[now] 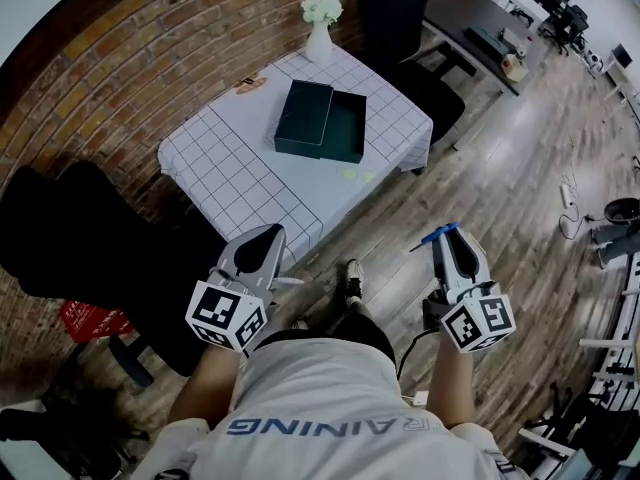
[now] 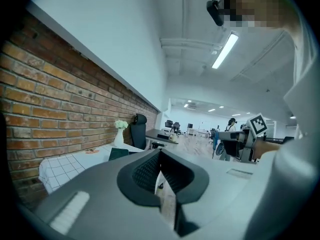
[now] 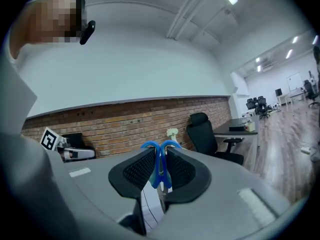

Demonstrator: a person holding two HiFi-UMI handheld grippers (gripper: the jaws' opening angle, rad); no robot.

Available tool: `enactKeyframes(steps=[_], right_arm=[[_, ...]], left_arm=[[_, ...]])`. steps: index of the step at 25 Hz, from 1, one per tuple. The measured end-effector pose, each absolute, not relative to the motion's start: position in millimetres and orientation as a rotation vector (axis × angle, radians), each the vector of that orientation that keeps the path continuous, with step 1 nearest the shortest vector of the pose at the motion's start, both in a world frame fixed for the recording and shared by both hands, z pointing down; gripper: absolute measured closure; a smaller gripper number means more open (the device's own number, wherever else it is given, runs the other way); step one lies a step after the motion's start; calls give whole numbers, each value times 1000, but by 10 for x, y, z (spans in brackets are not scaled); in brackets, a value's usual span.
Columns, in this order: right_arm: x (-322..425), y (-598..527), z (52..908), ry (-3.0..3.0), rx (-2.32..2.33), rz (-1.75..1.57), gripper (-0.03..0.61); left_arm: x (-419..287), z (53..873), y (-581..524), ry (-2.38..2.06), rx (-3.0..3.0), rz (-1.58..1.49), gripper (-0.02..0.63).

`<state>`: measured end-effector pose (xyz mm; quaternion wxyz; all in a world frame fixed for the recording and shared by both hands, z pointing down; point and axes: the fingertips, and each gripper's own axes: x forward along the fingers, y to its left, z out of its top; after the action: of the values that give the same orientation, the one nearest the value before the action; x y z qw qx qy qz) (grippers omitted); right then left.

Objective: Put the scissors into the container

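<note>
The dark green container point(image 1: 320, 120) lies with its lid open on a table with a white checked cloth point(image 1: 230, 173), well ahead of me. My right gripper point(image 1: 447, 240) is held above the wooden floor to the table's right, shut on blue-handled scissors point(image 1: 438, 234). In the right gripper view the scissors point(image 3: 160, 166) stand clamped between the pads of the right gripper point(image 3: 160, 159). My left gripper point(image 1: 268, 240) hovers near the table's front corner. Its fingers meet at the tips in the left gripper view point(image 2: 160, 156), with nothing between them. The container point(image 2: 118, 154) shows far off there.
A white vase of flowers point(image 1: 320, 26) stands at the table's far edge. Black office chairs point(image 1: 400, 28) sit behind the table, and a dark chair point(image 1: 70, 233) and a red crate point(image 1: 90, 320) stand at my left. A brick wall point(image 1: 120, 58) runs along the left.
</note>
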<state>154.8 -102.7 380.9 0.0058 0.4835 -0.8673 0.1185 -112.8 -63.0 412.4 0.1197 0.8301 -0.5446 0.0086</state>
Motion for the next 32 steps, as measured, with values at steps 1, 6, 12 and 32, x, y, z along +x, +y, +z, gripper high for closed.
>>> enactKeyframes(steps=[1,6,12,32], right_arm=[[1537,-1195,3813,-2733,1487,380,485],[1599,-2102,3717,-2812,1376,386,485],[1704,-3023,3706,-2861,1254,440,485],[90,-4243,4612,-2735,885,725,485]], left_arm=[[-1135,4128,-748,-1616,2410,27,614],[-1024,4016,-1418,-1734,2349,27,614],[-829,3861,-2113,-1843,2303,51,614],[-1762,4348,-2238,-2009,1964,77,614]])
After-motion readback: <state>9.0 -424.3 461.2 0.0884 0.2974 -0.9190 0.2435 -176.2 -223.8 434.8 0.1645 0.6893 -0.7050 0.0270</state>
